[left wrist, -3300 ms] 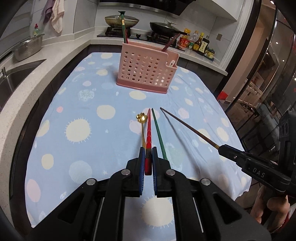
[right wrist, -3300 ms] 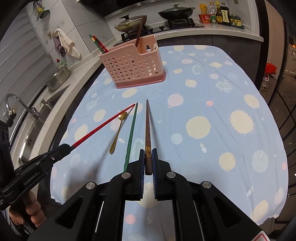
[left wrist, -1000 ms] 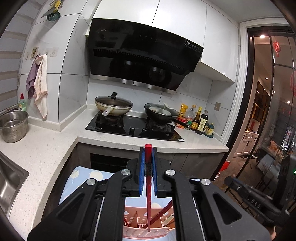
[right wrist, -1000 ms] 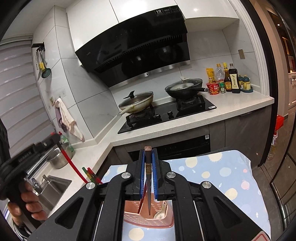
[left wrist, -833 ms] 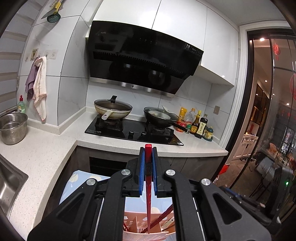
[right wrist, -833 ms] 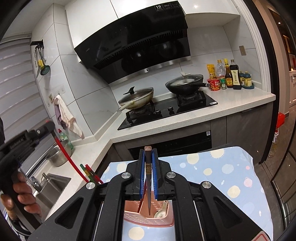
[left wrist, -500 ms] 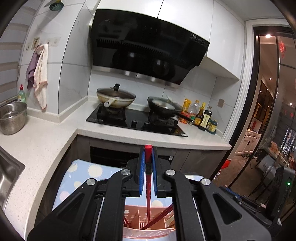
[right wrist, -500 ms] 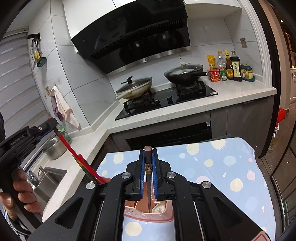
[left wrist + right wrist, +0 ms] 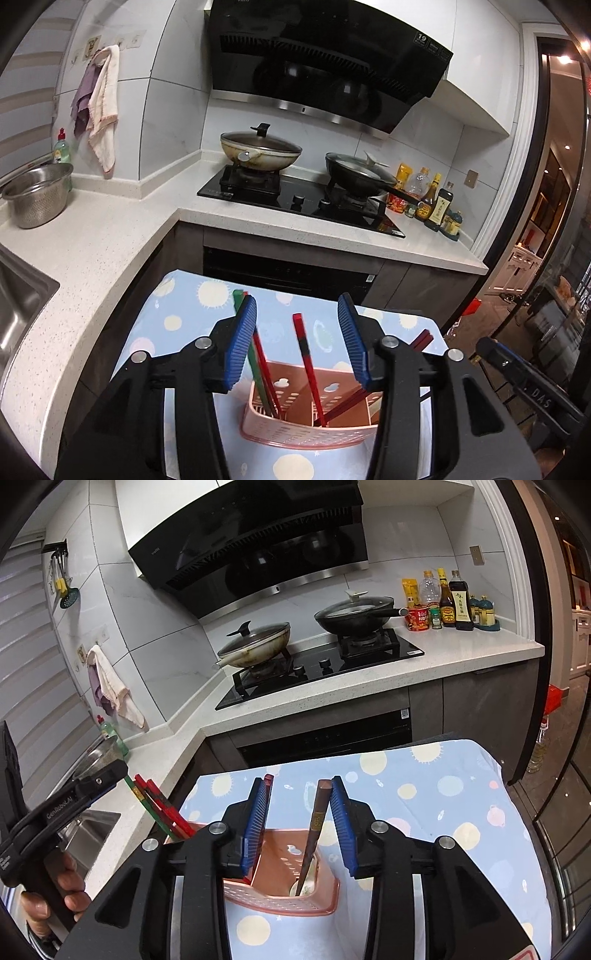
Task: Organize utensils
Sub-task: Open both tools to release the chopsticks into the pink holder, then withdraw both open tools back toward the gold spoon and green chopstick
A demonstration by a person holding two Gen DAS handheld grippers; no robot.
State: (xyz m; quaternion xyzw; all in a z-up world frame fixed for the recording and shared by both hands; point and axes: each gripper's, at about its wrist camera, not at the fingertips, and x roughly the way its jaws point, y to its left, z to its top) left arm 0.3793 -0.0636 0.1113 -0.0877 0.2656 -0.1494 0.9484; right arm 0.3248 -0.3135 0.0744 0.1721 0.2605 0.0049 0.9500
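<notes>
A pink perforated utensil basket (image 9: 303,432) stands on the spotted blue tablecloth (image 9: 177,321); it also shows in the right wrist view (image 9: 317,897). My left gripper (image 9: 297,339) is open above it, and a red chopstick (image 9: 308,369) stands free in the basket between the jaws. Green and red chopsticks (image 9: 260,373) lean at the basket's left end. My right gripper (image 9: 299,821) is open, and a brown chopstick (image 9: 314,830) leans in the basket beside a white spoon (image 9: 301,886). The left gripper also shows at the left in the right wrist view (image 9: 62,805).
A white counter (image 9: 92,243) with a sink (image 9: 14,306) runs along the left. A hob with two lidded pans (image 9: 260,149) and sauce bottles (image 9: 448,602) is behind the table. A steel colander (image 9: 37,195) stands near the sink.
Both grippers have opened and let go of their chopsticks, which now stand in the basket. Both cameras tilted down a little.
</notes>
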